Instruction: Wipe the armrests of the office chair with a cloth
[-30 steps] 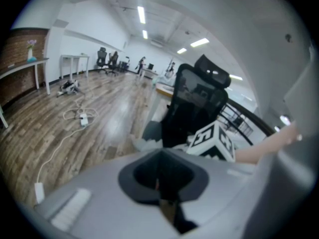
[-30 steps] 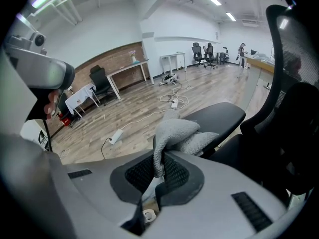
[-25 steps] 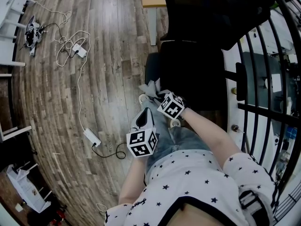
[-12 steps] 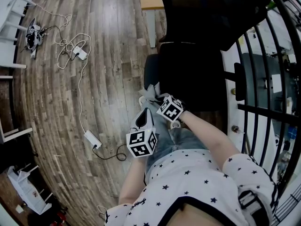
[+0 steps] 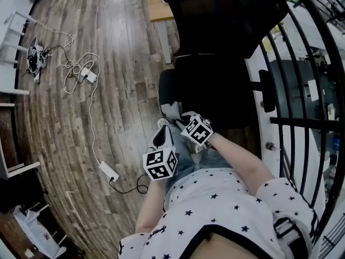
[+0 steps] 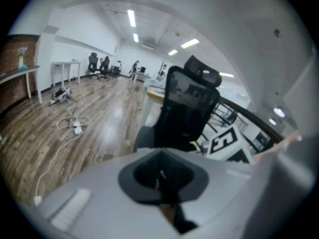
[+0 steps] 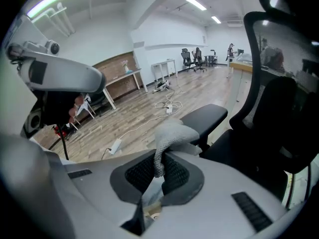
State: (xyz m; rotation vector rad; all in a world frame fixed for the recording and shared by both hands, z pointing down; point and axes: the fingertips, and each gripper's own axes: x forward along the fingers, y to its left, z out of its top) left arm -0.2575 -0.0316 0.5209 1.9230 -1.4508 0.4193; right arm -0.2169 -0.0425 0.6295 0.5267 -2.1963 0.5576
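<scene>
cloth hanging about at the near end of the armrest

the right gripper [image 7: 158, 172] is clamped tight on the grey cloth [image 7: 172, 133], a wad of it bulging out past the jaws, right at the near end of the armrest [image 7: 205, 116]. touching or just shy, can't call it. over the last second it's barely crept along that pad, so i'd say the far end is yet to be wiped. the left gripper [image 6: 160, 177] waits just back from the armrest, jaws closed together on nothing.
</scene>
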